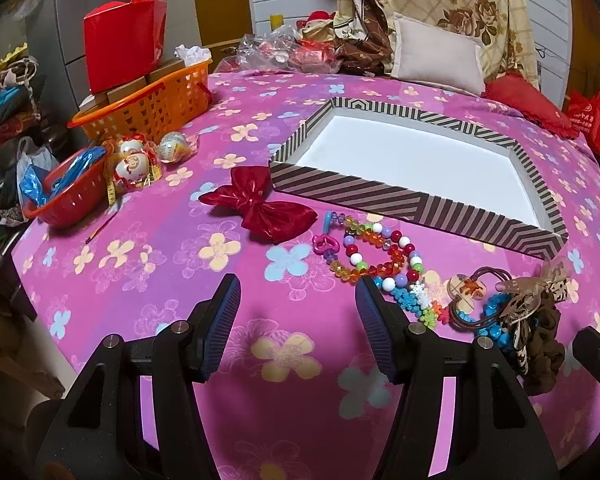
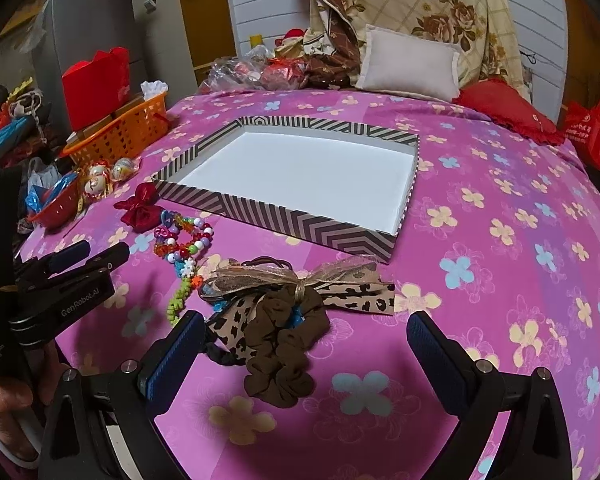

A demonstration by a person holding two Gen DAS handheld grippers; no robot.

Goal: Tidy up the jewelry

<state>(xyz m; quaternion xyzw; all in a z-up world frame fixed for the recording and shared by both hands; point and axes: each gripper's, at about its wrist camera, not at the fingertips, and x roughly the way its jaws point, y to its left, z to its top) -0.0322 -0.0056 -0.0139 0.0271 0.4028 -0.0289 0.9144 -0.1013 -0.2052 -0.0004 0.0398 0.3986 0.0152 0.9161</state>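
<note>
A striped box [image 1: 412, 204] [image 2: 300, 222] with a white inside lies open on the pink flowered bed. In front of it lie a red bow [image 1: 260, 208] [image 2: 138, 206], bead bracelets [image 1: 376, 252] [image 2: 184, 240], a snowflake strand [image 1: 420, 304] [image 2: 182, 292], a leopard ribbon bow [image 2: 332, 292] [image 1: 532, 300] and a brown scrunchie [image 2: 284, 344] [image 1: 544, 344]. My left gripper [image 1: 298, 308] [image 2: 88, 256] is open and empty, just short of the beads. My right gripper [image 2: 306, 340] is open, its fingers either side of the scrunchie, apart from it.
An orange basket [image 1: 148, 100] [image 2: 120, 132], a red basket [image 1: 68, 196] [image 2: 56, 204], and wrapped ornaments [image 1: 140, 156] sit at the bed's left edge. Pillows [image 1: 436, 52] [image 2: 412, 60] and a red cushion [image 1: 528, 104] lie at the far end.
</note>
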